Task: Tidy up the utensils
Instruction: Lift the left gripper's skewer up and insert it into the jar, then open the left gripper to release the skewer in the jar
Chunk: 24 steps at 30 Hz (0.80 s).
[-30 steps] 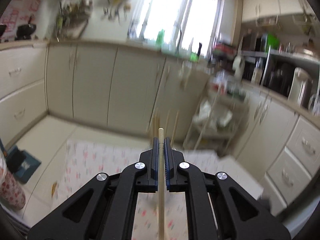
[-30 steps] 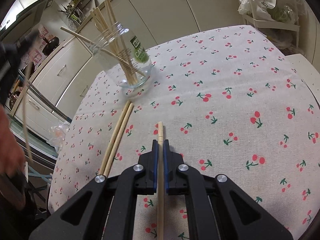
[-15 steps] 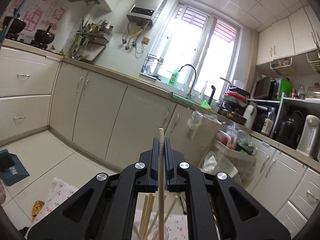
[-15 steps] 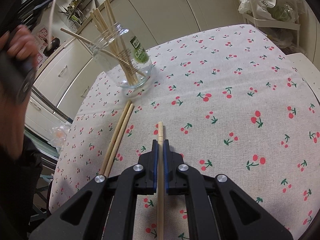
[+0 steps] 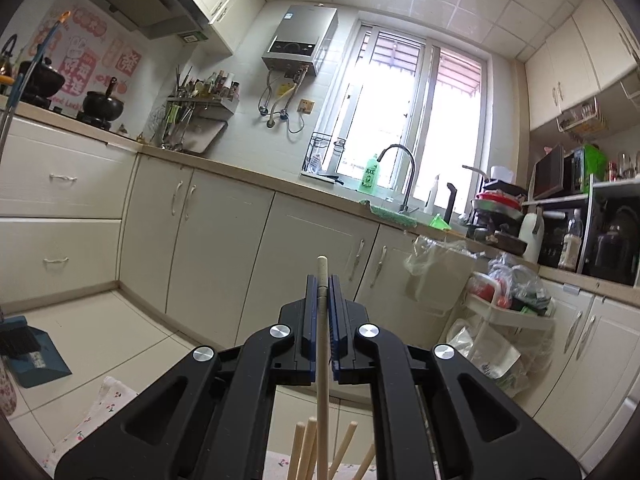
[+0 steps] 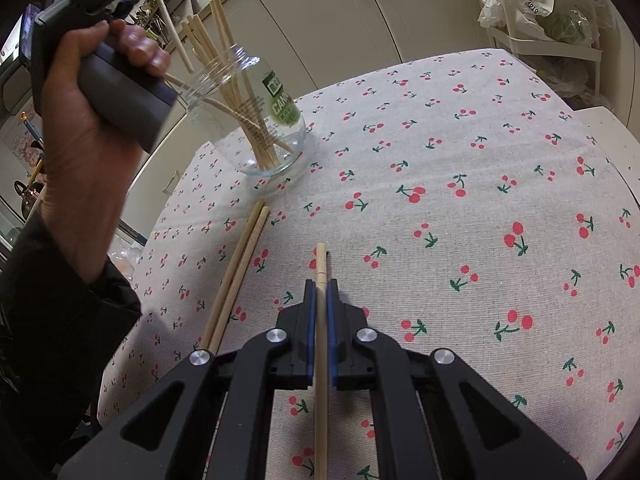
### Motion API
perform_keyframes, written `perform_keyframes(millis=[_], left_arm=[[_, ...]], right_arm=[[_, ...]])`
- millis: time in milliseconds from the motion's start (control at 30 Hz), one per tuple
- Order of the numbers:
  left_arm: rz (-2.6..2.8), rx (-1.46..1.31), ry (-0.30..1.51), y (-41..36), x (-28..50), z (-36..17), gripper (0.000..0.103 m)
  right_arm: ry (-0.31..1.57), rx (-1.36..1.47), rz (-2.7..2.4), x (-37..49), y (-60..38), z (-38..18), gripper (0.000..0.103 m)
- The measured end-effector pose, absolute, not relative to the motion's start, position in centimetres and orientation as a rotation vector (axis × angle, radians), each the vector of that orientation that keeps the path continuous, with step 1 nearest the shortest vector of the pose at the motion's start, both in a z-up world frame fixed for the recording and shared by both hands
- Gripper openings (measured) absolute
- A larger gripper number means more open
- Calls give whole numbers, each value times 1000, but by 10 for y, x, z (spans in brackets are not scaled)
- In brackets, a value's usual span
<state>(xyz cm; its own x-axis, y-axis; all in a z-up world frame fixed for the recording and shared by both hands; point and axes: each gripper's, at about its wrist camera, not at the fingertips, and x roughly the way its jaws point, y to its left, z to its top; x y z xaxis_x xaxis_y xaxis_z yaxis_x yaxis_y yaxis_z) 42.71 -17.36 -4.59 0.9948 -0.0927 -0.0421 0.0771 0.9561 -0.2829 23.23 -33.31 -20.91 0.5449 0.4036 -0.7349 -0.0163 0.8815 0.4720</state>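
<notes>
**A:** Chopsticks first, left wrist view: pale wooden chopstick [image 5: 322,344] pinched tight between the blue-padded fingers of the black left gripper [image 5: 322,284], pointing up toward cream kitchen cabinets [image 5: 224,248]. Tips of more wooden sticks [image 5: 304,452] poking up at the bottom edge, right below.

**B:** Right wrist view: same deal, black right gripper [image 6: 320,286] clamped on another light wooden chopstick [image 6: 320,320], low over the cherry-print tablecloth [image 6: 460,208]. Pair of loose wooden chopsticks [image 6: 236,276] lying side by side just left of it. Clear glass jar with green label [image 6: 264,128] farther back, stuffed with sticks. Bare hand [image 6: 86,120] gripping the left tool above the jar mouth.
</notes>
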Motion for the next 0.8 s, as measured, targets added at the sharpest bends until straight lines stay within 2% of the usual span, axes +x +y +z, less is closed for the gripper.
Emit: perform_keyframes(millis=[467,800], left_arm=[[-67,-255,17,-169,421,-57,5],[-115,-198,82,-175,416,-76,5]], right_arm=[[969,442,259,232,-333,-209,6],[969,443,260,232,-333,-209,6]])
